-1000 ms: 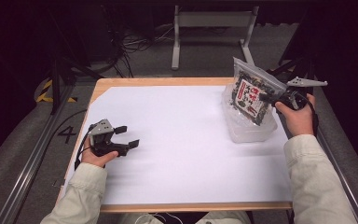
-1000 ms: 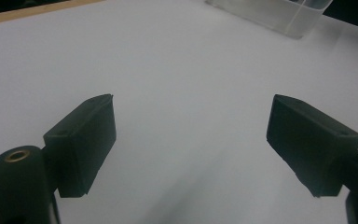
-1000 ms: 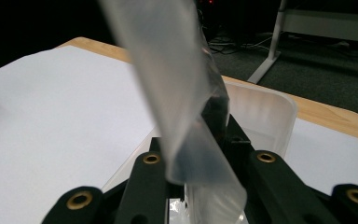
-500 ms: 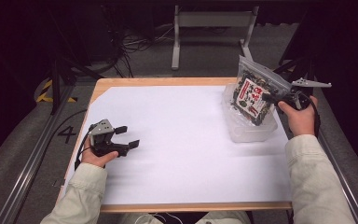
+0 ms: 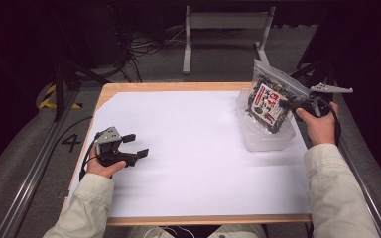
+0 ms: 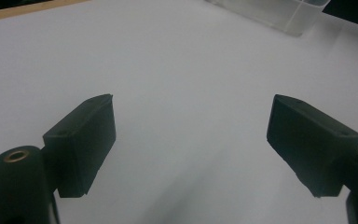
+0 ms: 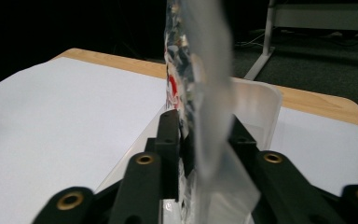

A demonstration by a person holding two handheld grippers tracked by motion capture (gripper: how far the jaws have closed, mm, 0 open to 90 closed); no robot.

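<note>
While the right gripper (image 5: 288, 105) steadies the snack bag (image 5: 269, 101) upright in the clear plastic tub (image 5: 265, 139), its jaws have just been opening, loosening around the bag's edge; the crinkly film sits between them, probably being let go so it stands in the tub. Glossy clear bag, dark contents, red-white label. Left gripper (image 5: 135, 146) rests idle on the white sheet (image 5: 193, 148), jaws spread wide with nothing between them, well apart from the tub.

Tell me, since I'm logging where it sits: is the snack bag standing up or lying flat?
Standing up: the snack bag rises on edge out of the clear tub, between the right gripper's jaws.
</note>
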